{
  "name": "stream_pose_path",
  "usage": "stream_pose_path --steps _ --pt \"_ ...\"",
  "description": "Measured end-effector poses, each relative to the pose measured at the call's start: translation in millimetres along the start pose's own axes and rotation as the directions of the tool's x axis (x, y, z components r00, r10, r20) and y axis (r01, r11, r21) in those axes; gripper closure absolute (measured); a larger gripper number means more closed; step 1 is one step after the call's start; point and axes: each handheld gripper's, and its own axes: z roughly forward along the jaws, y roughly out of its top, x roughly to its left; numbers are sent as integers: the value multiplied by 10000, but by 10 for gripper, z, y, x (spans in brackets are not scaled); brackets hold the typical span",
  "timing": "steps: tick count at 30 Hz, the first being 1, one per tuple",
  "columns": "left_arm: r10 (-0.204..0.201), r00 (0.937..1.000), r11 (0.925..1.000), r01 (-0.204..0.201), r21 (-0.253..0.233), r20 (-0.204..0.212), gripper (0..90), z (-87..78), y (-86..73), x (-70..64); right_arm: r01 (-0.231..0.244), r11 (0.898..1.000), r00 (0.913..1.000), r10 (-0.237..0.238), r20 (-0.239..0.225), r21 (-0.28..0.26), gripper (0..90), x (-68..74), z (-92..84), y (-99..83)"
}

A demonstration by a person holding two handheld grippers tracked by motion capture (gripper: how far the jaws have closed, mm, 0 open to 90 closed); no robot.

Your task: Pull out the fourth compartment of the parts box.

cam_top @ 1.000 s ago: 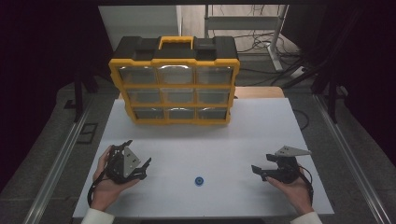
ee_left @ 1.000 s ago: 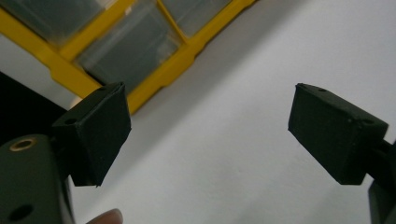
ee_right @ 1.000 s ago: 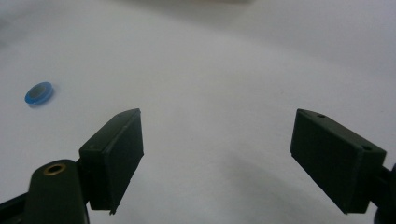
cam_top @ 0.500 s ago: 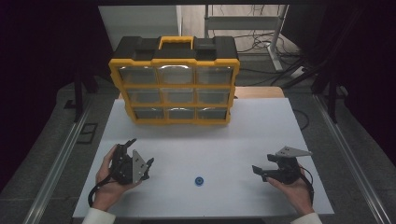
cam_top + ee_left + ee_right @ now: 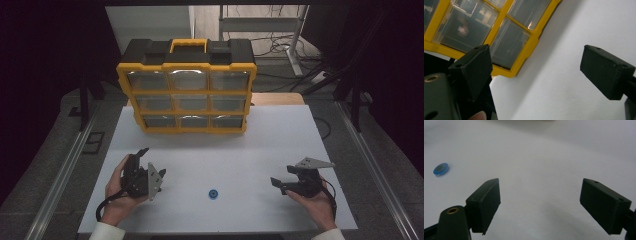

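Note:
A small blue ring (image 5: 214,193) lies flat on the white table (image 5: 280,140), near the front and between my two hands; in the right gripper view the ring (image 5: 441,168) sits far off to the upper left. My left gripper (image 5: 153,163) is held at the front left, rolled onto its side, open and holding nothing. Its open jaws (image 5: 536,67) face the lower corner of a yellow and black organizer case (image 5: 474,32). My right gripper (image 5: 278,184) rests at the front right, open and holding nothing, with bare table between its jaws (image 5: 540,200).
The organizer case (image 5: 187,90) stands upright at the back of the table, its clear drawers facing me and a yellow handle on top. Cables and a metal stand lie on the floor behind. Grey floor and rails flank the table.
My left hand has rolled its gripper onto its side and shifted a little to the right. The right gripper and the blue ring have stayed put.

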Motion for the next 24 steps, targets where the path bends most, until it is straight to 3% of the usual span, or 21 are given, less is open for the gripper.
stream_pose_path --steps 8,15,24 --pt "350 9993 9994 -348 91 -165 108 43 -15 -30 42 10000 10000 -42 38 55 170 -2 5 -4" --pt "1058 9940 9936 -1046 433 -284 108 101 6 -18 -22 10000 10000 22 33 33 169 -2 -1 -6" --pt "1096 9926 9937 -1081 305 -515 109 237 86 29 -102 9999 9999 102 -33 36 169 -13 4 -7"
